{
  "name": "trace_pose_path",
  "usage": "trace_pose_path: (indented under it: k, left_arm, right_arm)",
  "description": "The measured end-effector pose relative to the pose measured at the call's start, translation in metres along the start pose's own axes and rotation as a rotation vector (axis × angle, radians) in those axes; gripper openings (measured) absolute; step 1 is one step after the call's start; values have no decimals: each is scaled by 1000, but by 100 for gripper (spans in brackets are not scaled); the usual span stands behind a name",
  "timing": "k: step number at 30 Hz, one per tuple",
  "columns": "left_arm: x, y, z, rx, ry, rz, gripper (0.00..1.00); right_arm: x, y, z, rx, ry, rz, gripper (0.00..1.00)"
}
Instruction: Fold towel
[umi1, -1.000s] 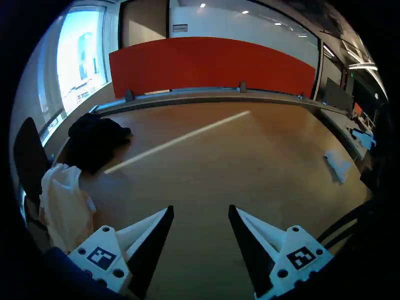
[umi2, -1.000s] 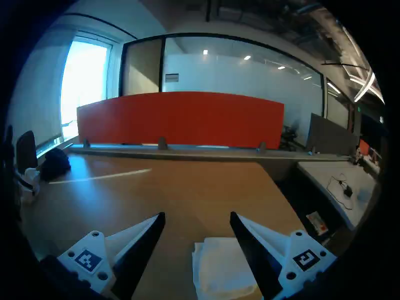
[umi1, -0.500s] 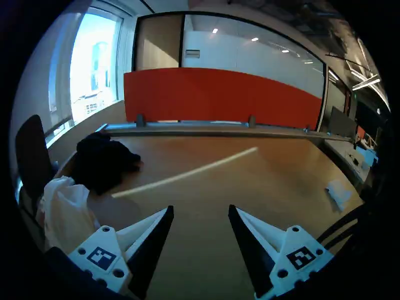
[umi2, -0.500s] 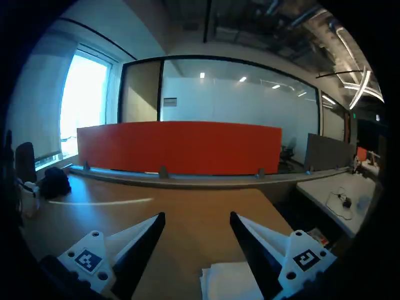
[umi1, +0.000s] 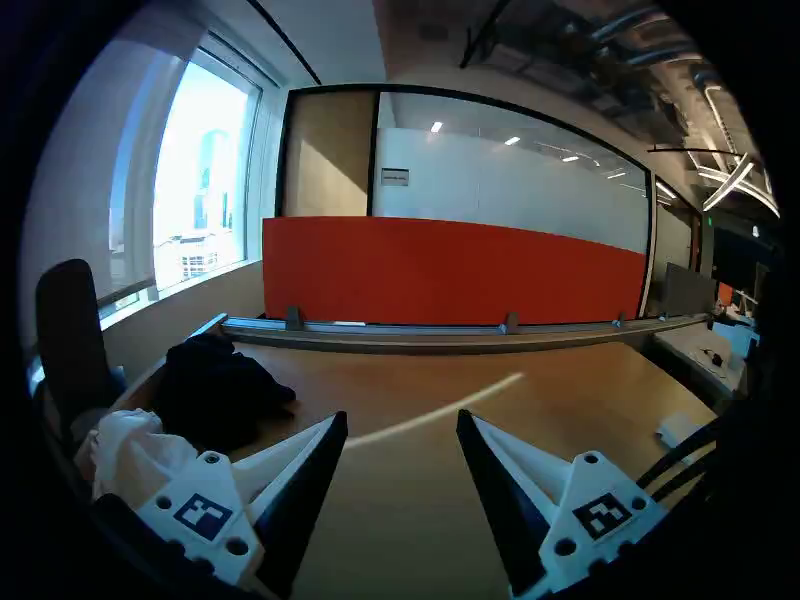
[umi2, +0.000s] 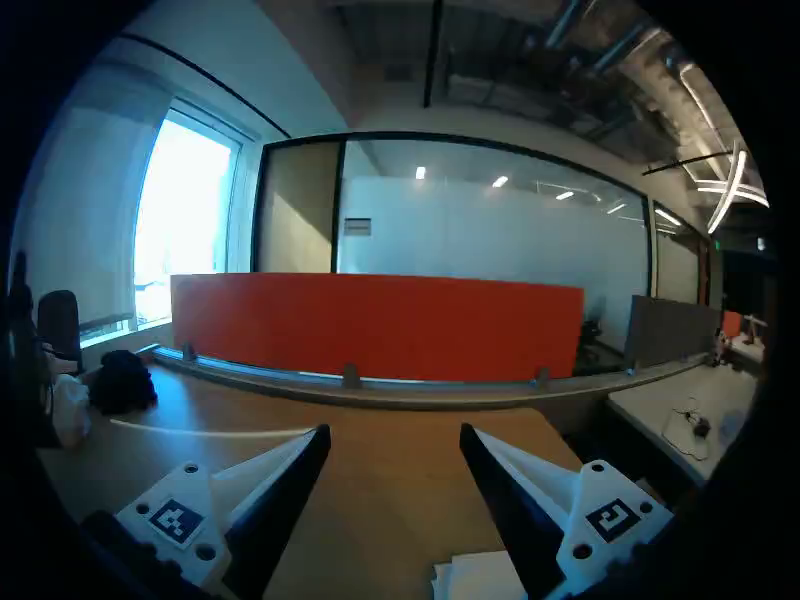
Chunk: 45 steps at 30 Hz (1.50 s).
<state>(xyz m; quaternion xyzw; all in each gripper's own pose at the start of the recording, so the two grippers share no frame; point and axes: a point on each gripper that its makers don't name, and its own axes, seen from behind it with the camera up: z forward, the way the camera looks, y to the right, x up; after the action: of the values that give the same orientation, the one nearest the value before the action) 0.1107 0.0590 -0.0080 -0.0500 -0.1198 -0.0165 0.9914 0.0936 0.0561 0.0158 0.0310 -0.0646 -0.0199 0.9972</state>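
A folded white towel (umi2: 485, 578) lies on the wooden table (umi2: 390, 470) just under my right gripper (umi2: 394, 440), at the bottom edge of the right gripper view. That gripper is open and holds nothing. The same towel (umi1: 678, 430) shows small at the far right in the left gripper view. My left gripper (umi1: 398, 425) is open and empty above the table (umi1: 420, 500). A crumpled white cloth (umi1: 125, 455) lies at the table's left end beside a dark garment (umi1: 220, 390).
An orange divider panel (umi1: 450, 272) runs along the far edge of the table. A dark chair (umi1: 70, 345) stands at the left by the window. A second desk (umi2: 690, 420) with a cable is to the right.
Both grippers have tilted upward, so the table sinks lower in both views and more ceiling shows. The folded towel has slid toward the bottom edge of the right gripper view. Both stay open.
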Motion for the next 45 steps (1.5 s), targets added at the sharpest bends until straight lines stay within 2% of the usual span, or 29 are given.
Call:
trace_pose_path:
  k: [11, 17, 23, 30, 38, 45]
  left_arm:
    - [20, -12, 4, 21, 54, -23, 81]
    - [30, -12, 5, 19, 85, -23, 80]
    - [37, -13, 6, 11, 105, -25, 80]
    - [41, -14, 9, 9, 126, 12, 80]
    - [37, -11, 10, 0, 164, 39, 80]
    - [24, -18, 12, 24, 194, 97, 80]
  right_arm:
    - [23, -34, 8, -22, 39, 8, 100]
    - [33, -57, 7, -20, 53, 28, 100]
    - [33, -69, 9, -14, 46, 45, 100]
    - [44, -68, 6, -28, 51, 47, 100]
    - [50, -73, 1, -38, 53, 38, 100]
    - [51, -83, 0, -19, 55, 30, 100]
